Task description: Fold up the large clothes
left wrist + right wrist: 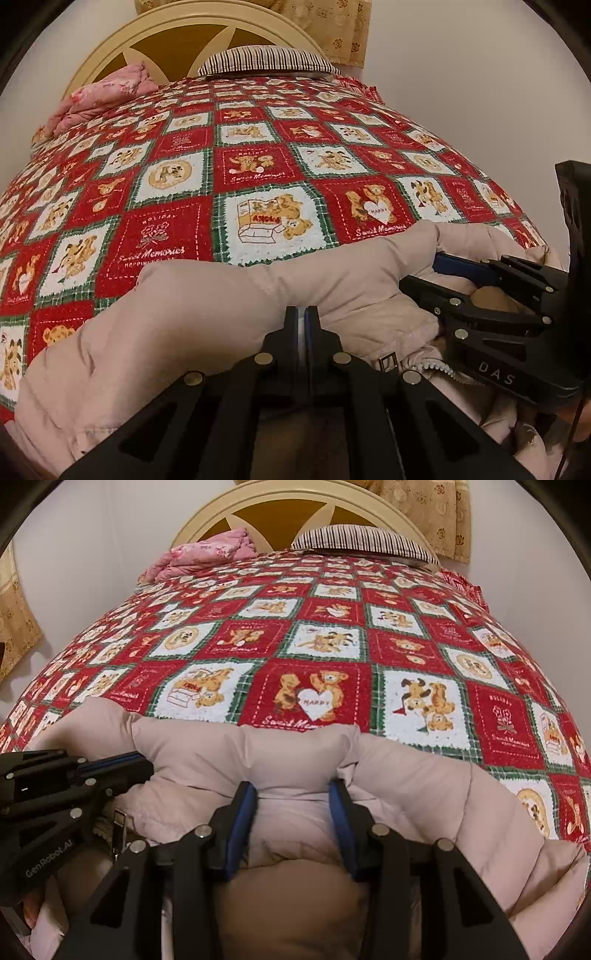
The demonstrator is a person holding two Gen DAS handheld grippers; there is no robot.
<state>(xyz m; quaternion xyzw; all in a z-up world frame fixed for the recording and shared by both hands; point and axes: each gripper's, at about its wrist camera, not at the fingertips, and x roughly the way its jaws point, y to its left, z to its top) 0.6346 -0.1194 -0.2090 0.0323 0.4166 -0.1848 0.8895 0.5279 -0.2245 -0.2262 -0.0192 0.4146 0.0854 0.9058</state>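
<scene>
A pale pink puffer jacket [207, 310] lies bunched at the near edge of the bed; it also shows in the right wrist view [424, 786]. My left gripper [302, 314] is shut, pinching a fold of the jacket's padded edge. My right gripper [293, 786] has its blue-padded jaws partly apart and closed around a thick puffy roll of the jacket. The right gripper also shows in the left wrist view [439, 266], and the left gripper in the right wrist view [144, 764]. The jacket's zipper [439, 367] and a metal buckle [386, 361] lie between the two grippers.
The bed is covered by a red and white teddy-bear quilt [258, 162]. A striped pillow [269, 61] and a folded pink blanket [103, 96] lie by the cream headboard [110, 55]. A wall and a patterned curtain [343, 29] stand behind.
</scene>
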